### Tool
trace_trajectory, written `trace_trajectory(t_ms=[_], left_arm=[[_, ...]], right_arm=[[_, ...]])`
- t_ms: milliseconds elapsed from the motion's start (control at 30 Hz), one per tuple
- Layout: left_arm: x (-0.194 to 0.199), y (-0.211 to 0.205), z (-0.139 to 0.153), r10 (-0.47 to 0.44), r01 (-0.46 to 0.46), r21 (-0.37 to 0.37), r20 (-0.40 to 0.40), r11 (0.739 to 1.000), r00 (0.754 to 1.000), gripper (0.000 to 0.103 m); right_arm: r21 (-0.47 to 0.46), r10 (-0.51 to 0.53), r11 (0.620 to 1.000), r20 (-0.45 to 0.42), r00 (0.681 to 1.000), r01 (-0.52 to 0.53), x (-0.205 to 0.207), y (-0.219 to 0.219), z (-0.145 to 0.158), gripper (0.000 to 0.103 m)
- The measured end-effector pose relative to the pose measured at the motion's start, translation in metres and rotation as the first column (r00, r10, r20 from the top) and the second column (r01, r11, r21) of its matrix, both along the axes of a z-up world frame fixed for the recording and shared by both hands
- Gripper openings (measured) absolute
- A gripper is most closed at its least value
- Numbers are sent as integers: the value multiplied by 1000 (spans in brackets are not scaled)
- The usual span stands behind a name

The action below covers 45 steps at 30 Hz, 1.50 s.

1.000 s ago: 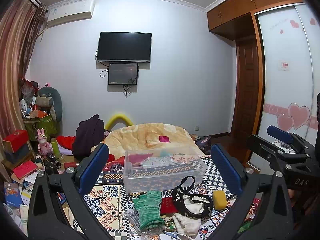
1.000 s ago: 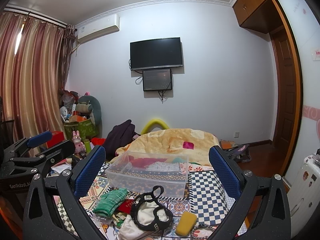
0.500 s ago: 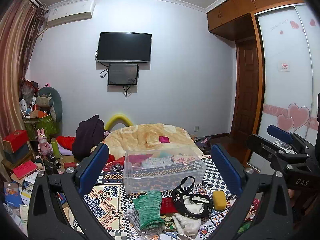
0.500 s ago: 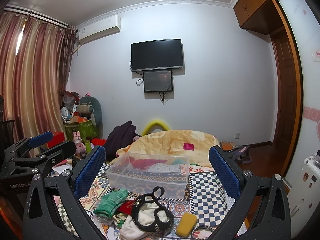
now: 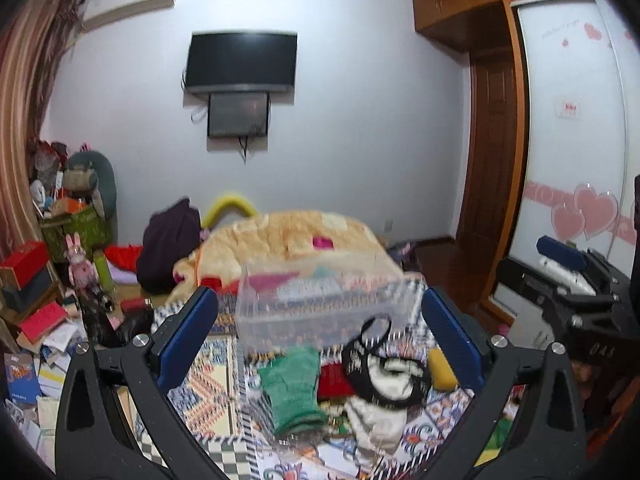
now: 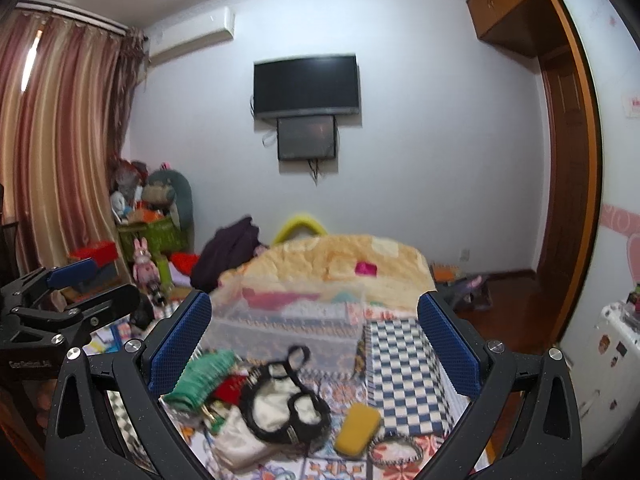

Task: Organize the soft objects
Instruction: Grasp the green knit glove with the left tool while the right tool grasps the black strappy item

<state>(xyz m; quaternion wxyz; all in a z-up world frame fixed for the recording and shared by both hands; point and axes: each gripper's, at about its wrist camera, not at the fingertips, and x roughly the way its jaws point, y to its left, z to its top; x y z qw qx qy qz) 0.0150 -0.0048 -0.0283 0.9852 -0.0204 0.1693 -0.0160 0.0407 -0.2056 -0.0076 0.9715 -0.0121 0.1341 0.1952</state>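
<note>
Both the left hand-held gripper (image 5: 320,320) and right hand-held gripper (image 6: 314,324), jaws spread wide and empty, have just dipped toward the heap of soft cloths (image 6: 260,396) before the clear plastic bin (image 6: 288,320), suggesting picking begins.

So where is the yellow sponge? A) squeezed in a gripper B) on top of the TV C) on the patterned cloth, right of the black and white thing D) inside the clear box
C: the yellow sponge lies on the patterned cloth, to the right of the black and white fabric item, outside the clear box, and both the left gripper and the right gripper are open and empty.
</note>
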Motion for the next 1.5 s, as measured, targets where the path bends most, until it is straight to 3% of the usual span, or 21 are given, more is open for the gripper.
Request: trace_trajectory(t_ms=[367, 533, 667, 800, 1100, 1233, 1267, 1333, 1433, 1500], left_arm=[[30, 13, -76, 25, -33, -31, -230, 999, 973, 103], [48, 22, -99, 24, -43, -55, -309, 998, 951, 87], [61, 29, -118, 11, -50, -99, -357, 994, 934, 84], [68, 32, -131, -1, -52, -126, -388, 991, 922, 72], [68, 31, -138, -50, -12, -159, -382, 987, 923, 47], [66, 33, -137, -44, -15, -156, -370, 988, 928, 31], [64, 34, -136, -46, -15, -161, -366, 987, 930, 29], [63, 38, -133, -46, -17, -170, -360, 985, 932, 13], [61, 42, -129, -53, -15, -189, -352, 982, 934, 9], [60, 43, -126, -55, -14, -194, -345, 981, 937, 8]], right_arm=[[-43, 0, 999, -252, 968, -11, 34, -12, -61, 82], [-22, 38, 999, -351, 936, -49, 43, -14, -78, 76], [-11, 87, 995, -377, 922, -98, 45, -4, -83, 74], [-27, 126, 989, -382, 915, -148, 48, 15, -90, 74], [-35, 195, 973, -418, 887, -230, 70, 53, -102, 73], [-30, 233, 959, -477, 848, -281, 80, 68, -115, 46], [-21, 238, 958, -492, 837, -285, 82, 69, -118, 44], [6, 250, 957, -516, 819, -289, 84, 69, -123, 35], [40, 273, 954, -524, 807, -297, 83, 66, -126, 21], [42, 273, 955, -508, 817, -293, 79, 63, -123, 15]])
